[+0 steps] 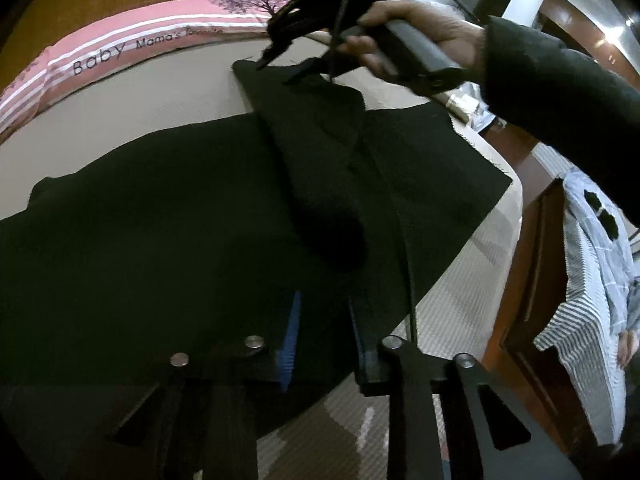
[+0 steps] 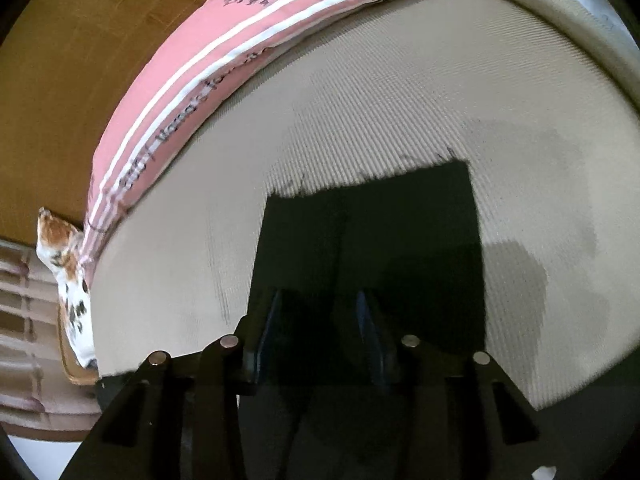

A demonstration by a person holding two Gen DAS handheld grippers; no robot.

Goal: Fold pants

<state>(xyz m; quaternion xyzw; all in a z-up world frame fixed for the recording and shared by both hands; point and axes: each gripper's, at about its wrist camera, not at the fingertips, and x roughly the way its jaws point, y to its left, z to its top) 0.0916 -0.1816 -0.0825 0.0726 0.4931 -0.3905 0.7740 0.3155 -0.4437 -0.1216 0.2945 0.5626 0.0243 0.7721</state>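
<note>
Black pants (image 1: 168, 216) lie spread on a beige ribbed mattress (image 1: 132, 104). Seen from the left wrist, the garment's long axis runs away from the left gripper (image 1: 324, 320) toward the right gripper (image 1: 296, 68), which a hand (image 1: 420, 44) in a dark sleeve holds at the far end. One leg is doubled over the other and forms a raised diagonal ridge down the middle; the second leg fans out to the right of that ridge, with its straight hem near the mattress edge. The cloth is matte and plain, and its folds are barely visible in the dark.

Left gripper: the jaws are narrowly parted, with black cloth between the blue pads (image 1: 294, 332). Whether the pads press the cloth cannot be told.

Right gripper (image 2: 320, 312): in its own view, the leg end lies directly ahead of the fingers as a dark rectangle whose frayed hem points away from the gripper. The jaws stand partly open, with cloth beneath and between them. Contact between pad and cloth is not discernible.

Beyond the far hem, a pink striped pillow (image 2: 224, 52) lies along the mattress edge, well apart from the pants.
</note>
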